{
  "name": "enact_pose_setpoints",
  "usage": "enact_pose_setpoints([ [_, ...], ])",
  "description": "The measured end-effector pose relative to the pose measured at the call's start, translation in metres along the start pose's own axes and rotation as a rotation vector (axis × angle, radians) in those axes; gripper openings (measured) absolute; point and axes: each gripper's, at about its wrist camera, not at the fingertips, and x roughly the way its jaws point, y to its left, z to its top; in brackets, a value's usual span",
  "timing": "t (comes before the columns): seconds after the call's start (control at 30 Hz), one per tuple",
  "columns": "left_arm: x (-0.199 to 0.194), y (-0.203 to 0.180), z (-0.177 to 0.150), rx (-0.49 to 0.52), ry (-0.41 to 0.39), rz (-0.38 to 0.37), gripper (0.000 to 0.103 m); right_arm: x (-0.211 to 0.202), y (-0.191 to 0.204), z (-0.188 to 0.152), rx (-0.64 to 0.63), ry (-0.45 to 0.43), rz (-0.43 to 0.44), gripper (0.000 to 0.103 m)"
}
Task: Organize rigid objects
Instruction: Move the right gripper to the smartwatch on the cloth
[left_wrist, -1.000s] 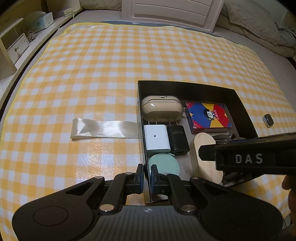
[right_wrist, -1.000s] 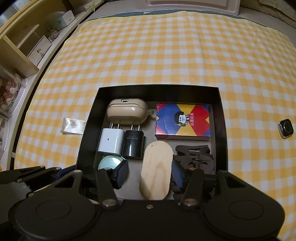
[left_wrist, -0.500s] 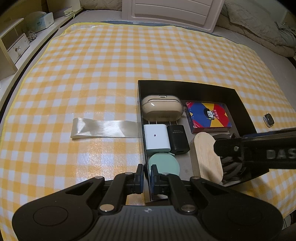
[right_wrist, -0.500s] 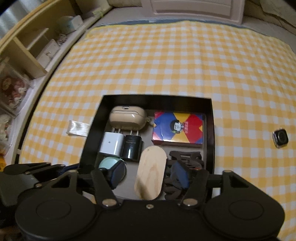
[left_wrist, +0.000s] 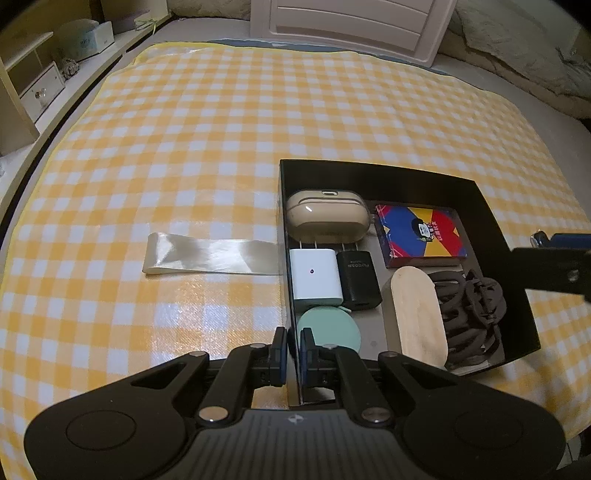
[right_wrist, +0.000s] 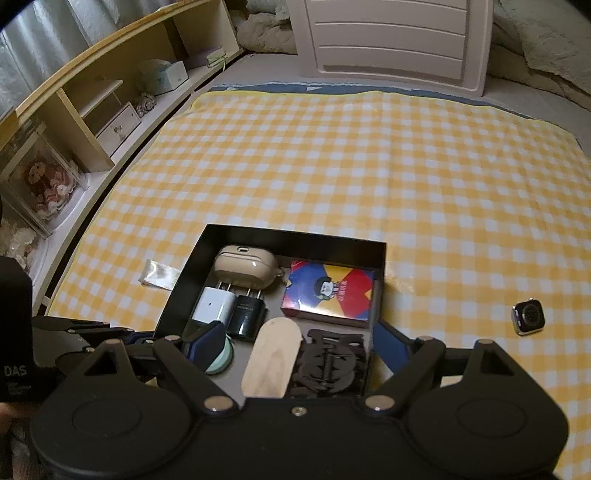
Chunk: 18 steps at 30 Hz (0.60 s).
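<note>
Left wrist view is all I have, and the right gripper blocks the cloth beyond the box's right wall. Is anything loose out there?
Observer: Yes. A smartwatch lies on the checked cloth, right of the black box and apart from it.
Operator: Is the right gripper ready to take it?
Observer: The right gripper is open wide and holds nothing. The smartwatch sits off to the right of it.
Operator: Where are its fingers?
Observer: One of the fingers is over the mint disc inside the black box. The other is beyond the right wall.
</note>
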Motion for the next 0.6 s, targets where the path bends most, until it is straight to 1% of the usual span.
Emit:
enact_pose_setpoints([
  [0.37, 0.013, -0.012, 0.004, 0.024, -0.004, 0.043, 0.005, -0.017, -0.024, 0.003, -0.06, -0.086, 0.005, 0.088],
  [0.47, 0.017, -0.013, 0.004, -0.008, -0.01, 0.044, 0.005, -0.019, -0.032, 0.003, -0.072, -0.103, 0.001, 0.088],
  [0.6, 0.023, -0.017, 0.003, -0.022, -0.016, 0.061, 0.005, -0.021, -0.045, 0.002, -0.078, -0.122, -0.013, 0.088],
])
